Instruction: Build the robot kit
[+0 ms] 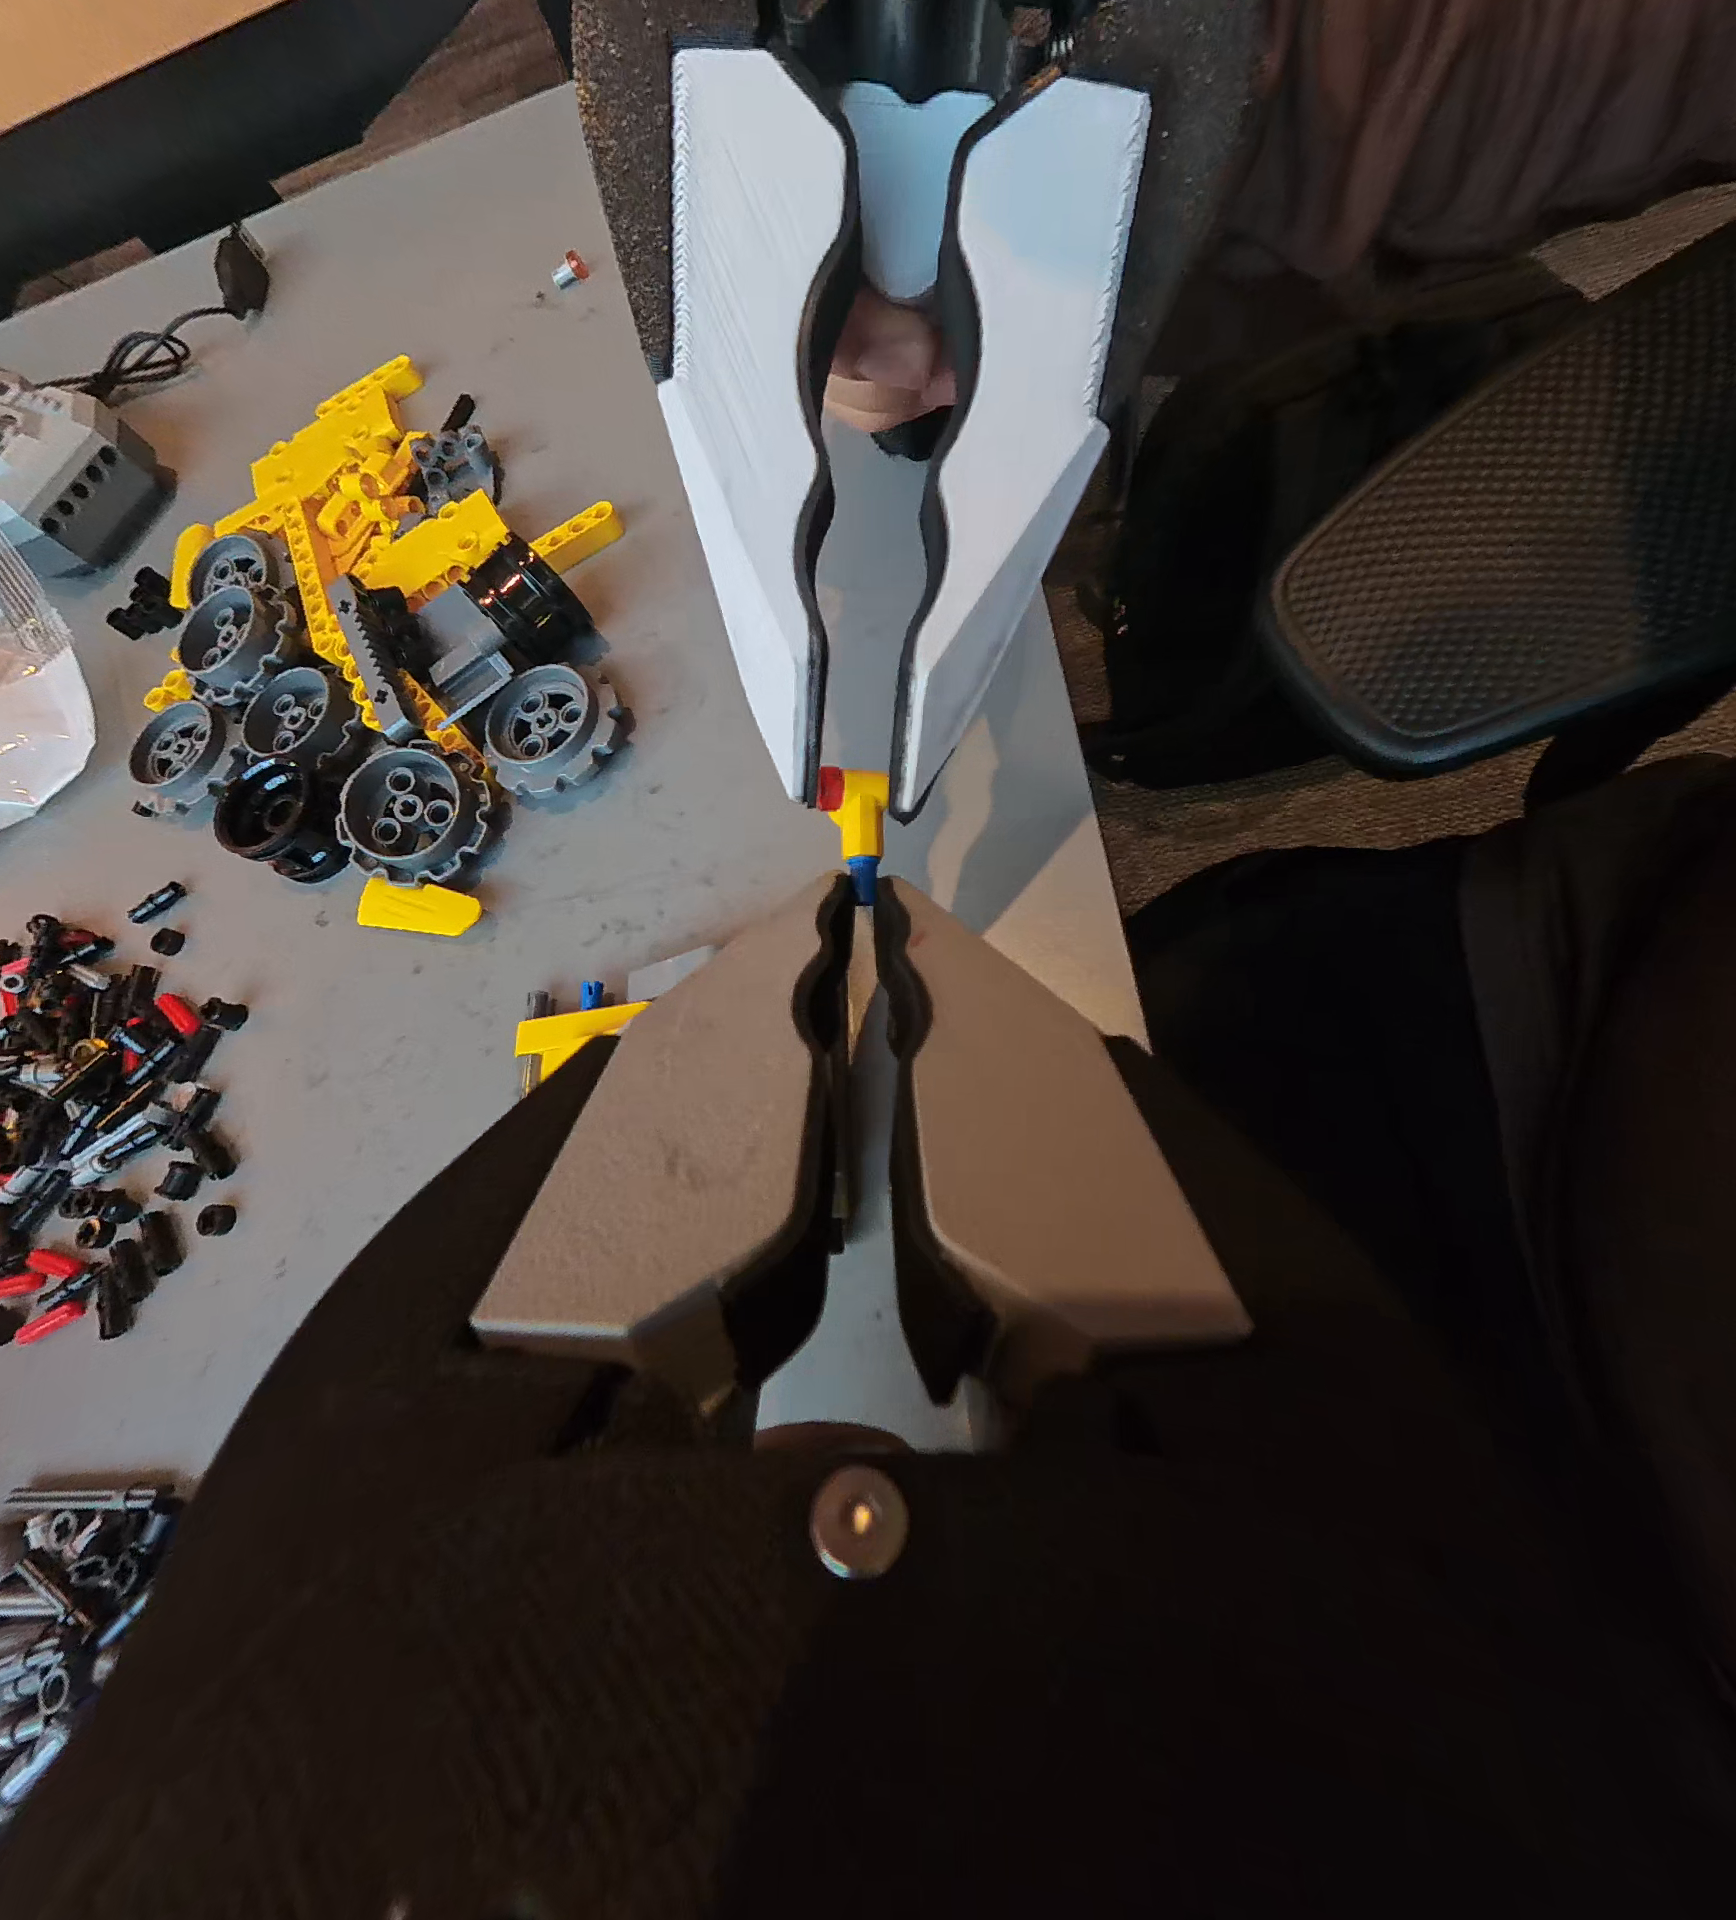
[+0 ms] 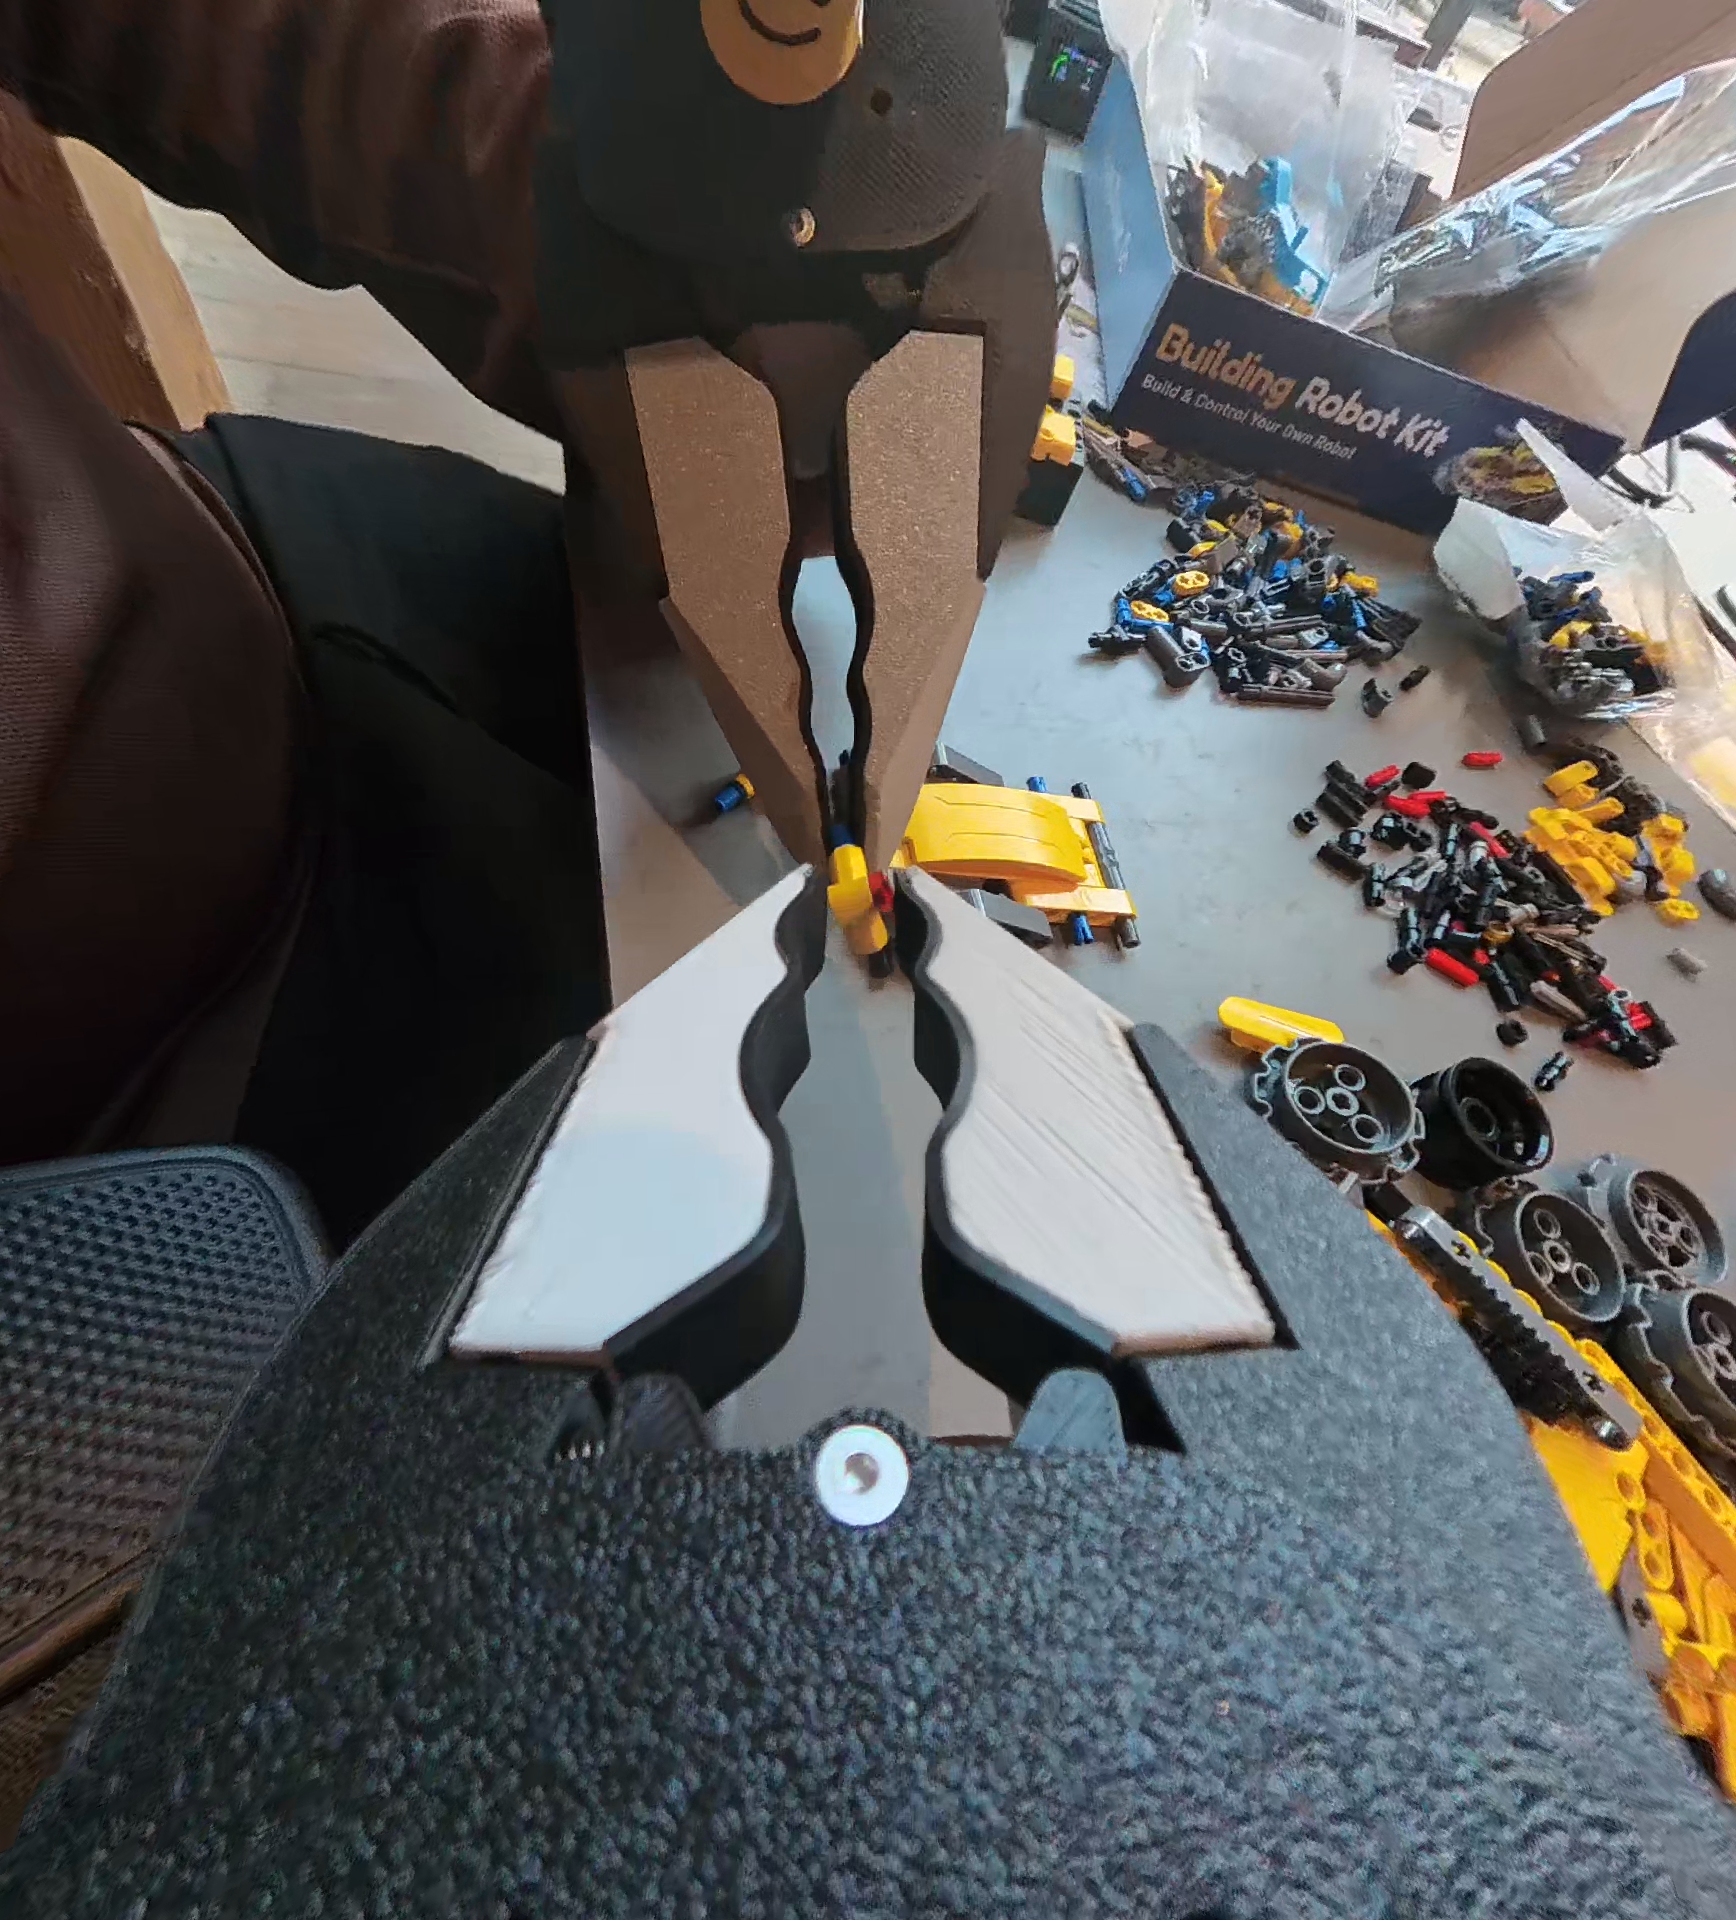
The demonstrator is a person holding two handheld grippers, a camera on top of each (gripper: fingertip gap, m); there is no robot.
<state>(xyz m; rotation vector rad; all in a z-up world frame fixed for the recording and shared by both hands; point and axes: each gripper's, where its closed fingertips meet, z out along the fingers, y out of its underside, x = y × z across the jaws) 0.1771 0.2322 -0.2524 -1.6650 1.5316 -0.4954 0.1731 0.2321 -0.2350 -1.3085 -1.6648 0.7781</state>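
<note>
A small yellow connector [image 1: 862,812] with a red pin [image 1: 829,788] and blue pin [image 1: 861,871] hangs above the grey table's [image 1: 490,270] edge, pinched between the right gripper [image 1: 851,795] and the left gripper [image 1: 862,896], the blue pin's end hidden in the nearly shut left tips.

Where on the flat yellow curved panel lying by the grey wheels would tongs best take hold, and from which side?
Across the flat yellow curved plastic panel's two long edges near its middle, coming straight down from above. It lies flat and apart on the grey table; the large grey plastic wheel crowds its far side, so a low sideways approach seems harder.
</note>
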